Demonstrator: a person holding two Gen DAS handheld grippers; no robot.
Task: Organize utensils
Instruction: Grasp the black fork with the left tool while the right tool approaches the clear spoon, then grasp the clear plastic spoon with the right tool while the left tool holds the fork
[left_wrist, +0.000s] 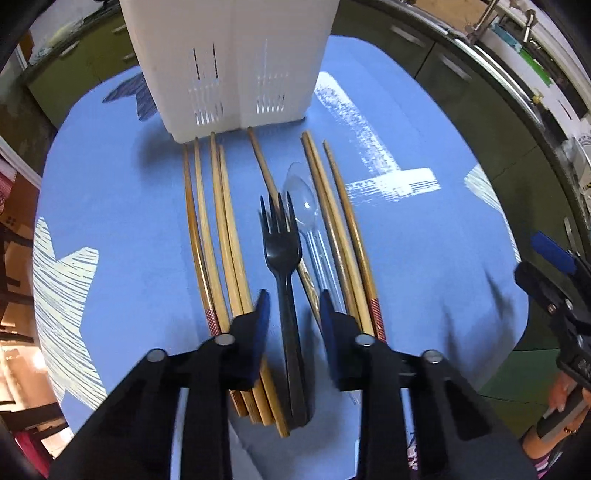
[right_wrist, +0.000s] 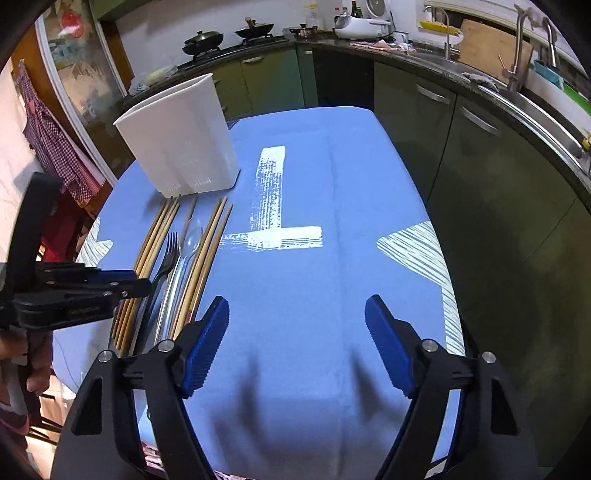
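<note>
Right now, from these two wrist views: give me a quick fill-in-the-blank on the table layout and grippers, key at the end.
1. The handle between the left gripper fingers belongs to the black ____.
2. The clear plastic spoon lies directly to the ____ of that utensil in the left wrist view.
3. The white utensil holder stands on a ____ tablecloth.
4. The right gripper hovers with ____ between its fingers.

Missing words: fork; right; blue; nothing

Dark green cabinets (right_wrist: 461, 155) are curving along the right of the frame under a counter with a steel faucet (right_wrist: 519, 48). Pans are sitting on a stove (right_wrist: 229, 40) at upper centre; a checked cloth (right_wrist: 55, 144) is hanging at left.
</note>
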